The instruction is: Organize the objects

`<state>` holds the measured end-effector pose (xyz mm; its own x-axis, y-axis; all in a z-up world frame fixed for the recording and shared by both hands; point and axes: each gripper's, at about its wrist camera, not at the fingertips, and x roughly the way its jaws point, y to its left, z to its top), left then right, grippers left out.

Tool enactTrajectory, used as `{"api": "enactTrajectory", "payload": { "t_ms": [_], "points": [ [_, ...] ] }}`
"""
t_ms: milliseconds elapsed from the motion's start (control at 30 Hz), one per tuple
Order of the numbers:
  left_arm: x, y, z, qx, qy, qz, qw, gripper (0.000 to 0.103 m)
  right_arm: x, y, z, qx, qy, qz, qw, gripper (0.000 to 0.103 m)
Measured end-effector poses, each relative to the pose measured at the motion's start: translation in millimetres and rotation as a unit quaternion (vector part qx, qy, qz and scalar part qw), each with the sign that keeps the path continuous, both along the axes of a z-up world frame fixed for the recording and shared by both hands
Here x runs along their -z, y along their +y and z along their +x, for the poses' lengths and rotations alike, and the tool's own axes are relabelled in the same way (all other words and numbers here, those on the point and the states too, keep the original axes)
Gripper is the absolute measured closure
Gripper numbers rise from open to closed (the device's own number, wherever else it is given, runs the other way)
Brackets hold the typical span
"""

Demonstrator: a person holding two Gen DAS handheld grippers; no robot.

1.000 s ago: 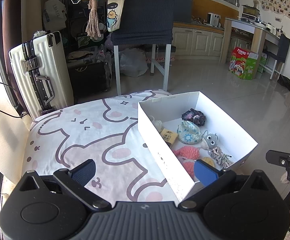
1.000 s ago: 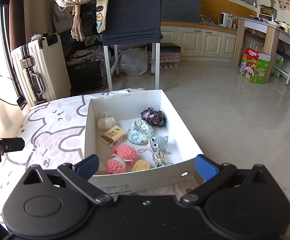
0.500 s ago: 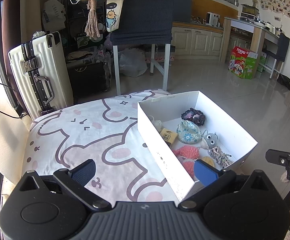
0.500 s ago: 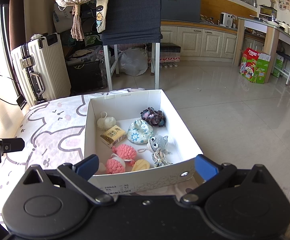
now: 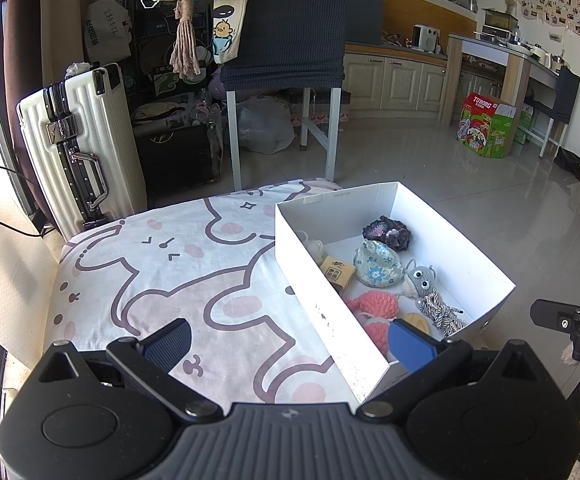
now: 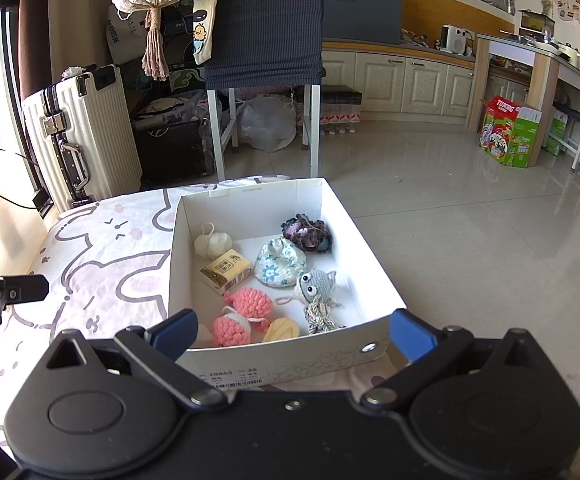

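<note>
Your left hand-held gripper (image 5: 288,344) hangs wide, nothing between its ribbed blue pads, over a smooth printed sheet (image 5: 162,280) with a pink-and-brown cartoon outline. Your right hand-held gripper (image 6: 294,332) is just as wide and empty, its pads flanking the near wall of the white cardboard box (image 6: 290,354); whether they touch that wall, you cannot tell. The box is rectangular, open-topped and thin-walled, with a metal rivet and a printed label on the near face; it sits on the sheet's right part, at 2 o'clock from your left gripper and at 12 o'clock from your right. Inside, in the right wrist view: a cream yarn ball (image 6: 212,243) at 11 o'clock, a small tan carton (image 6: 226,271) just nearer, a dark ruffled crochet piece (image 6: 307,233) at 1 o'clock, and a rounded floral fabric pouch (image 6: 280,263) at centre. A grey crochet creature with googly eyes (image 6: 315,285) lies at 3 o'clock, its twisted cord legs trailing nearer. Two nubbly pink crochet pieces (image 6: 248,302) and (image 6: 228,330) lie at 6 o'clock, a yellow one (image 6: 282,329) beside them. A ribbed cream hard-shell suitcase (image 5: 78,148) stands upright on the floor beyond the sheet, at 10 o'clock.
</note>
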<state>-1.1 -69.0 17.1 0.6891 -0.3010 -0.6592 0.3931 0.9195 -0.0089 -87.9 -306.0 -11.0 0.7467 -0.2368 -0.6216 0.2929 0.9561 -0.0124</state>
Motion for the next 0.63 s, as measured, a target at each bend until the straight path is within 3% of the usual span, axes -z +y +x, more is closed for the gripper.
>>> {"api": "enactTrajectory", "payload": {
  "t_ms": [633],
  "points": [
    [1.3,0.0,-1.1,0.001,0.005,0.0,1.0,0.0,-1.1,0.4,1.1,0.0,0.001,0.0,1.0,0.0]
  ]
}}
